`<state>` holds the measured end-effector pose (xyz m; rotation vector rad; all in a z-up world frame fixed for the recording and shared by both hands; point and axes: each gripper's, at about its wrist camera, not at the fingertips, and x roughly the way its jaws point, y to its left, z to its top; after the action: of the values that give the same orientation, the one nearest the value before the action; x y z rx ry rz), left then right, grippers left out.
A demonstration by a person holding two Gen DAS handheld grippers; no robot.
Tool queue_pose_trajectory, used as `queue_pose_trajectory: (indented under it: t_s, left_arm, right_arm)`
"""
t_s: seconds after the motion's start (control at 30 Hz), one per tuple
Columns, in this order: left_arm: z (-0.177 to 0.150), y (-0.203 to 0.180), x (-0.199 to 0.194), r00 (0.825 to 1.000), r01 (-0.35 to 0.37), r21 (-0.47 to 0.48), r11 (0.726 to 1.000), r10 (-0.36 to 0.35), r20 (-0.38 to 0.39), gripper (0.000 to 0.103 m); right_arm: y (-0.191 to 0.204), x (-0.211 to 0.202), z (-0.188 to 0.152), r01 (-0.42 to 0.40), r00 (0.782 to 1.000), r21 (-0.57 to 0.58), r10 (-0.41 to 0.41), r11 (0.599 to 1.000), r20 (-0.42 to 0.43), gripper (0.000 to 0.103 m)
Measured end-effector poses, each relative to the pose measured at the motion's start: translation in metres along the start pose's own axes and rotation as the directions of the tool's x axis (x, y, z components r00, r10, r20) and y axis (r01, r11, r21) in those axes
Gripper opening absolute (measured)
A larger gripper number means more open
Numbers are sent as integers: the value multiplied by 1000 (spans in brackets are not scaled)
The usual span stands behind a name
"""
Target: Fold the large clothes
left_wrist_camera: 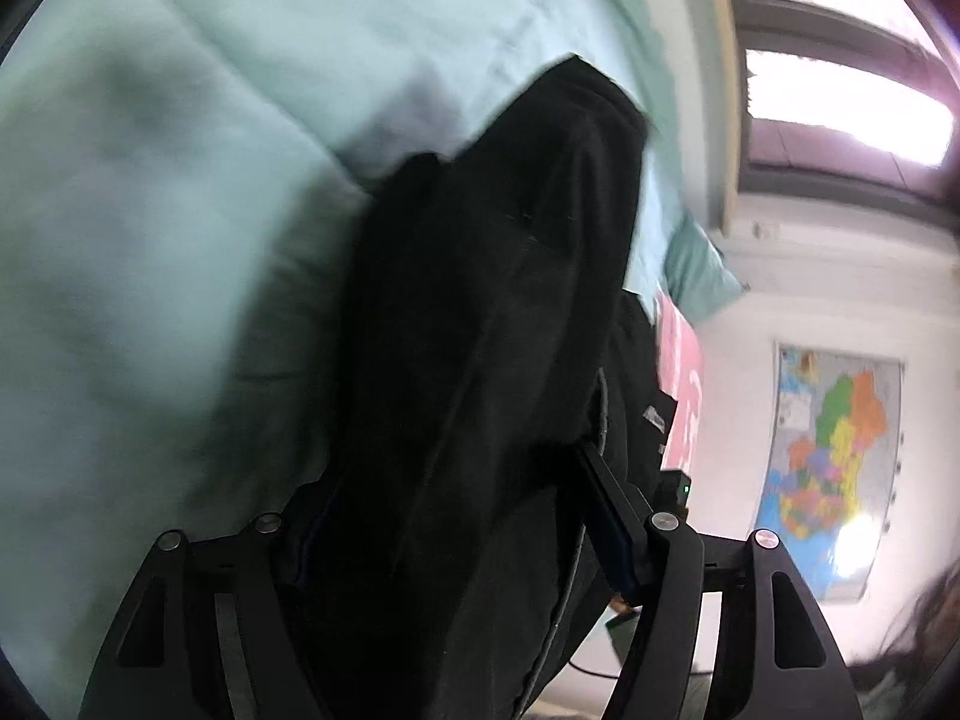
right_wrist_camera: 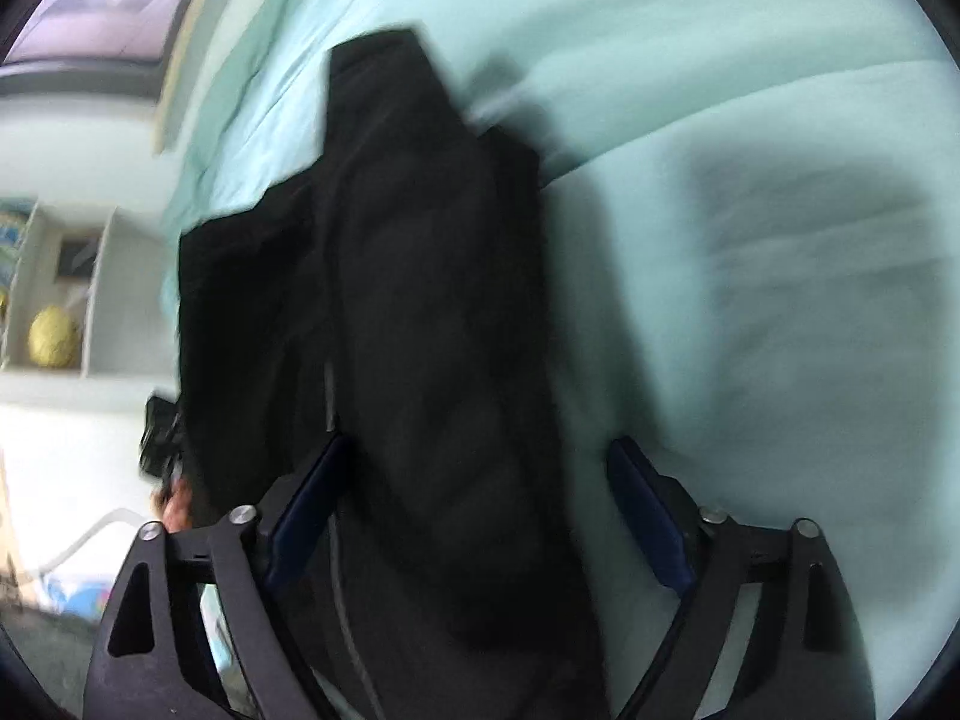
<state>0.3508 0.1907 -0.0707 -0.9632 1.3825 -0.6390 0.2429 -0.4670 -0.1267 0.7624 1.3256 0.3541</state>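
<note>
The black garment (left_wrist_camera: 480,330) is lying lengthwise on the pale green bed (left_wrist_camera: 150,210), its narrow end pointing away from both tools. It is running between the spread jaws of the left tool (left_wrist_camera: 444,516) and right tool (right_wrist_camera: 480,480); whether either is pinching it cannot be told.

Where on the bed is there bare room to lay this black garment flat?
Bare sheet lies open to the right of the black garment in the right wrist view, and to its left in the left wrist view. It is crowded near the bed's edge, by the pink thing and the pillow.
</note>
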Motion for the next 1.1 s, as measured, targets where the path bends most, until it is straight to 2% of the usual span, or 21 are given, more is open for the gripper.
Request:
queue_pose_trajectory:
  t_s: [0.1, 0.17, 0.2, 0.23, 0.27, 0.3, 0.33, 0.4, 0.43, 0.5, 0.67, 0.8, 0.93, 1.0, 1.1]
  left_arm:
    - [0, 6, 4, 1000, -16, -28, 999, 16, -17, 70]
    - [2, 17, 17, 997, -52, -54, 997, 49, -61, 72]
    - [2, 20, 21, 997, -54, -58, 997, 50, -64, 72]
    - [2, 21, 24, 997, -47, -72, 996, 42, -61, 72]
    - [2, 19, 25, 997, -50, -75, 996, 46, -58, 72]
    - [1, 14, 25, 997, -66, -66, 996, 63, -46, 65]
    - [-3, 5, 22, 996, -82, -36, 996, 81, -26, 54]
    - [-14, -15, 15, 995, -100, 36, 994, 99, 11, 41]
    - [-19, -23, 11, 995, -96, 54, 994, 95, 24, 38]
    - [-34, -46, -2, 997, -60, 96, 994, 55, 58, 35]
    - [-71, -102, -21, 995, -25, 200, 980, 6, 95, 35]
    - [-112, -140, -45, 991, -25, 281, 959, -13, 131, 35]
    - [-147, -155, -72, 986, -7, 307, 952, -44, 159, 35]
    - [-163, -159, -83, 985, -4, 312, 950, -51, 166, 35]
    - [-189, -157, -95, 985, 2, 328, 945, -60, 165, 35]
  right_arm:
    - [5, 8, -15, -5, 998, -50, 1, 999, -69, 87]
    - [-1, 13, -16, -29, 998, -24, 28, 999, -59, 86]
    - [-3, 15, -16, -40, 998, -16, 39, 999, -49, 83]
    - [-3, 18, -14, -57, 998, -12, 57, 998, -34, 71]
    - [-1, 21, -12, -77, 997, -10, 77, 997, -25, 65]
    - [1, 22, -12, -95, 995, -8, 95, 995, -18, 63]
    - [10, 22, -12, -63, 998, -36, 63, 997, -4, 60]
    - [19, 18, -15, -33, 999, -69, 34, 997, 12, 53]
    - [25, 12, -19, -29, 999, -80, 32, 996, 31, 47]
    - [36, 5, -25, -29, 998, -98, 34, 995, 55, 43]
    - [88, -37, -62, -73, 987, -206, 100, 976, 126, 42]
    - [134, -71, -98, -55, 981, -307, 109, 950, 160, 42]
    - [163, -103, -134, -35, 977, -353, 108, 935, 187, 42]
    - [168, -120, -132, -44, 974, -365, 121, 930, 191, 42]
    - [176, -119, -134, -39, 977, -363, 111, 931, 180, 42]
